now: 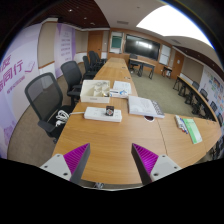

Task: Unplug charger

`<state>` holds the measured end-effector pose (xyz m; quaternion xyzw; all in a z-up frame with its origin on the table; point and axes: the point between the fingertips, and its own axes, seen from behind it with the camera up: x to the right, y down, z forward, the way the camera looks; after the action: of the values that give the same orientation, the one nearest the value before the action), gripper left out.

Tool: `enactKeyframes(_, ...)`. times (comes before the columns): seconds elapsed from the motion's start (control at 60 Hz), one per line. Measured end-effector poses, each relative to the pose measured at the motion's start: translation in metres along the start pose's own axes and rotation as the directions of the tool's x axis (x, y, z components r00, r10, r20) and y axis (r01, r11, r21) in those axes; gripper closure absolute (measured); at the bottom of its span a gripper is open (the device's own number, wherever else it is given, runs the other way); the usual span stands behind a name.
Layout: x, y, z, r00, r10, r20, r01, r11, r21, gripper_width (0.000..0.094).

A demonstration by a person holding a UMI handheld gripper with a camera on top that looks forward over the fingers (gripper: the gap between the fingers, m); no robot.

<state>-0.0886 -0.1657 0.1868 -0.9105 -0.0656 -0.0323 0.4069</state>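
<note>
Long wooden worktop (110,140) runs down a meeting room lined with black office chairs (45,97), a dark screen (140,45) on the far wall. Well ahead of the gripper (112,163), a white power strip with the charger (103,113) lies on the worktop, beside a stack of papers (145,106) and a green booklet (190,129). Its jaws stand wide open, the 2 purple pads (146,160) apart and holding nothing, hovering over bare wood.
</note>
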Motion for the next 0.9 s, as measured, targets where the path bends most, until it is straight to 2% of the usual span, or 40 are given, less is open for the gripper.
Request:
enactKeyframes(0.15,-0.015,-0.026,0.093,0.999,0.032,0.041,-0.036,0.994,0.101,0.0079)
enactKeyframes(0.317,-0.020,-0.071,0.207,0.998,0.047,0.045,-0.055,0.978,0.203,0.0075)
enactKeyframes(0.433,-0.018,-0.088,0.275,0.998,0.042,0.040,-0.050,0.972,0.229,0.0077)
enactKeyframes(0.533,-0.018,-0.093,0.317,0.998,0.048,0.044,-0.056,0.972,0.227,0.0116)
enactKeyframes(0.567,-0.018,-0.094,0.328,0.998,0.052,0.044,-0.061,0.973,0.223,0.0155)
enactKeyframes(0.6,-0.017,-0.095,0.337,0.997,0.059,0.044,-0.067,0.973,0.220,0.0231)
enactKeyframes(0.683,-0.011,-0.100,0.348,0.995,0.096,0.025,-0.100,0.968,0.229,0.0567)
enactKeyframes(0.783,-0.010,-0.101,0.347,0.994,0.110,0.017,-0.111,0.966,0.232,0.0585)
enactKeyframes(0.9,-0.012,-0.101,0.349,0.994,0.104,0.038,-0.110,0.970,0.216,0.0676)
